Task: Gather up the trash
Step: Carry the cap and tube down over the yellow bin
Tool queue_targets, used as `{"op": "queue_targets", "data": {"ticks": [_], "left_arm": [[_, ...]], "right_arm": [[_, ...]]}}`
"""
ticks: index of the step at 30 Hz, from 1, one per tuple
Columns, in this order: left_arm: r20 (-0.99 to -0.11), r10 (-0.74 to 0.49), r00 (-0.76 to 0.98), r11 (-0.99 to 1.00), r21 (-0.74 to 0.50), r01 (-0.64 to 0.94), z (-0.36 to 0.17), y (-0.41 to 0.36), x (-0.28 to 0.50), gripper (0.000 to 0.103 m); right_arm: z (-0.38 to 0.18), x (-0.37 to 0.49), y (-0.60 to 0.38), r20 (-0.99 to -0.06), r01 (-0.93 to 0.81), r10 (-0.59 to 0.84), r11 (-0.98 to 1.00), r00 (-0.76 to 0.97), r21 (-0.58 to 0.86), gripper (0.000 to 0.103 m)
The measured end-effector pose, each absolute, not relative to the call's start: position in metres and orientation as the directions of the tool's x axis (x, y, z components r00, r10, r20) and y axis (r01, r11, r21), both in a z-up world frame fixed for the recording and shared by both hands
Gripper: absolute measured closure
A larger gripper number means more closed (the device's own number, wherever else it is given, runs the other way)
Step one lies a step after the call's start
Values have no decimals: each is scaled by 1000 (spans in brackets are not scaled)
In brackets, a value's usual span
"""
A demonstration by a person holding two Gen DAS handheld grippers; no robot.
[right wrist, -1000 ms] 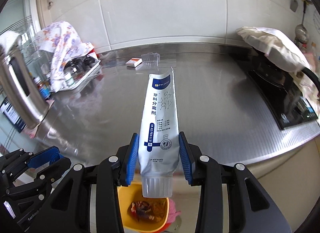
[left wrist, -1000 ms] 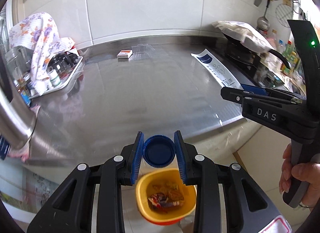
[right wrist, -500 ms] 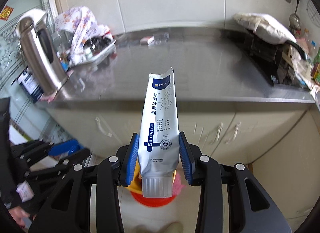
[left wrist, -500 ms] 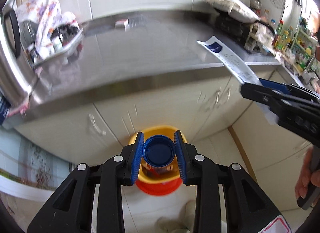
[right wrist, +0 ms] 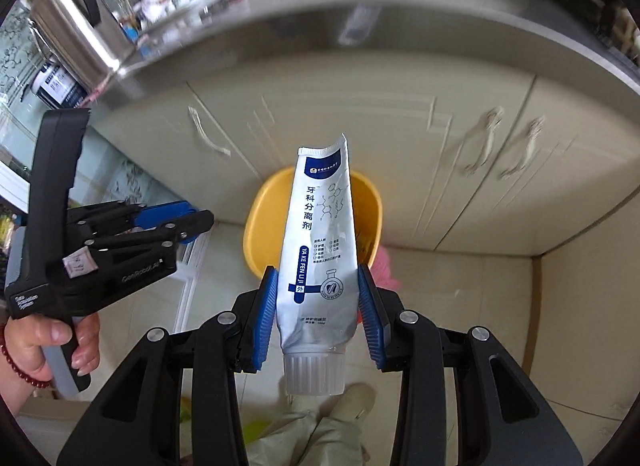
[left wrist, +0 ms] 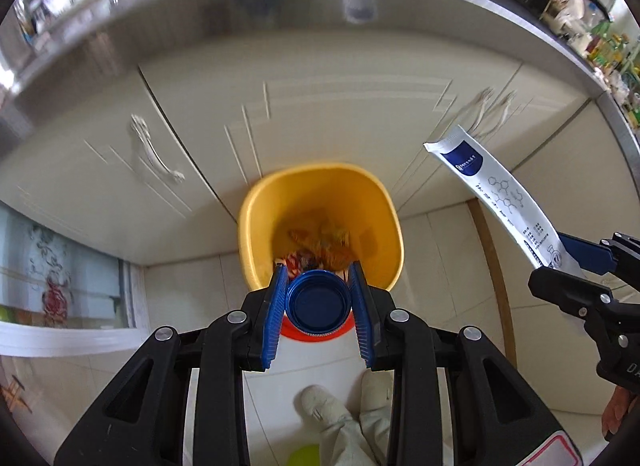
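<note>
**Trash poised over the yellow bin**

Blue cap (left wrist: 318, 303) pinched side to side in the left gripper (left wrist: 318, 304), flat face toward the camera, directly over the near rim of the yellow bin (left wrist: 256, 201) on the floor. White tube (right wrist: 318, 254) clamped low on its body in the right gripper (right wrist: 318, 298), long axis in line with the fingers, crimped end forward and over the bin mouth (right wrist: 256, 205), capless neck back toward the wrist. Seen from the left wrist, tube (left wrist: 500, 193) off to the right of the bin, not above it. Judged nearer: the left hand. Probably needed for the tube: a shift inward before release.
</note>
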State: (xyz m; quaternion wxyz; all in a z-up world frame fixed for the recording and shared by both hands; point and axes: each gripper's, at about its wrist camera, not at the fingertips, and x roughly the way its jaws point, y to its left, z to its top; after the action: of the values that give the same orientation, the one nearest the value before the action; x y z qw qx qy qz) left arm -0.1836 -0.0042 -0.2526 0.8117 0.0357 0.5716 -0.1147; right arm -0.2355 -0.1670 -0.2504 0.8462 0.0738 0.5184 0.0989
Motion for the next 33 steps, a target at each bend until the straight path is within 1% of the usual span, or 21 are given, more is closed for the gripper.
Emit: {"op": "queue_targets", "data": {"ticks": [5,13,24,33], "left_arm": [[-962,-140,233,971,-87,224,-294,3,-166,72],[-979,-127,157,976,-94,198,-341,4,-136,72],[-980,-148,130,974,-122,189,-374,1,-110,72],[-984,-137,112,975,-114,190,-397,0,-97,72]], "right_arm": [[-290,-204,-167,-891,-87,287,958,351,274,62],[-346,-161,-154,-931,-90,276,961,240,261,62],[-372,-129,-140,-936,-86,279,960,213,267,62],[-395,-112,-134,-948,-94,266,963,176,253,62]]}}
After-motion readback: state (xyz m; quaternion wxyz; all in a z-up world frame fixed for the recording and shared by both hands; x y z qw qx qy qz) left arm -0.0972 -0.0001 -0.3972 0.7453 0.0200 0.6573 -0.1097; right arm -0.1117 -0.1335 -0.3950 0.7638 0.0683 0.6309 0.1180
